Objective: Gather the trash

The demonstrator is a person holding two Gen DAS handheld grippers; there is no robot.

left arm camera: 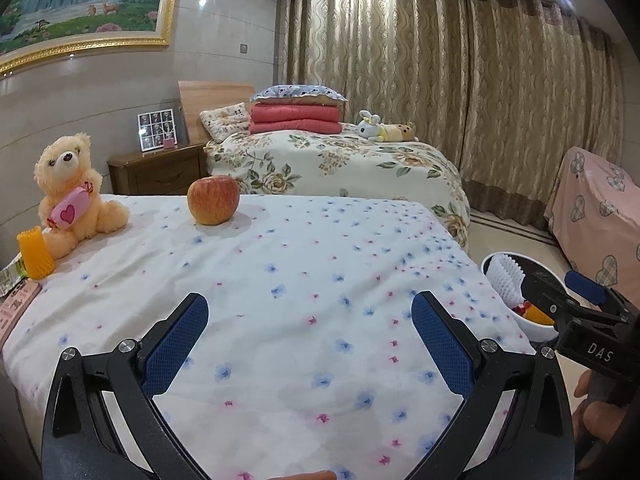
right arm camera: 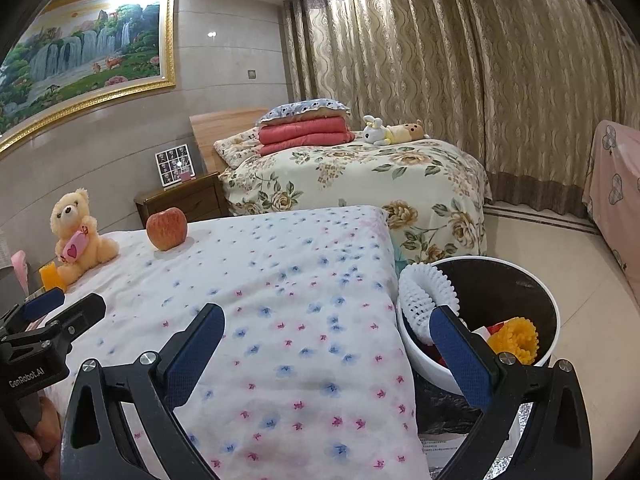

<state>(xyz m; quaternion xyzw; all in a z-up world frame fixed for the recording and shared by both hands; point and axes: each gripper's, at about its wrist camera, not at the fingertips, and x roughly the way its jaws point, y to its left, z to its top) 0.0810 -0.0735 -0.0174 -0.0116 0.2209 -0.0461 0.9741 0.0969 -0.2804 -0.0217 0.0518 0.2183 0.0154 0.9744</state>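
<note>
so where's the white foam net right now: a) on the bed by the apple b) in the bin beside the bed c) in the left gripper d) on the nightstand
b: the white foam net leans inside the bin on the floor beside the bed, while the apple sits alone up on the sheet and both grippers, left and right, are open and empty.

The bedsheet [left arm camera: 304, 264] is white with small blue and pink flowers. The apple [left arm camera: 213, 200] is red-yellow, the teddy bear [left arm camera: 70, 192] peach (holding a pink candy with a red heart). Orange foam net [left arm camera: 35, 254]; white bin [right arm camera: 424, 364], dark inside.
</note>
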